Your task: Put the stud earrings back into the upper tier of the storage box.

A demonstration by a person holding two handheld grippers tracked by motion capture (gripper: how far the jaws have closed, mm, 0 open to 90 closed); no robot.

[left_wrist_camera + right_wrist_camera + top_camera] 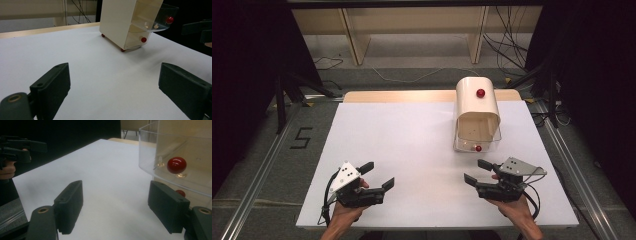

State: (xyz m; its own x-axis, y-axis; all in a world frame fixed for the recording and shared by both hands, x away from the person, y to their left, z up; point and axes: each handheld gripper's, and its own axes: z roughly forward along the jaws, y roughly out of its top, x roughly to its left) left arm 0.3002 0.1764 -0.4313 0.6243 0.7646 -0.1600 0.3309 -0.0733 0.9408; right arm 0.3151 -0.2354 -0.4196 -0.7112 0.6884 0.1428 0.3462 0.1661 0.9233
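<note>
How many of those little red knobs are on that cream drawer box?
3: one red knob on the top of the cream drawer box, one on the pulled-out clear upper drawer, one on the shut lower drawer. Others may be hidden behind.

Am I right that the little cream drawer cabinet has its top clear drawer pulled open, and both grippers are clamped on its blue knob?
Not quite. The knob is red, and neither the left gripper nor the right gripper touches it; both hover with jaws open, as the right gripper view shows. The top drawer of the cabinet is open.
</note>
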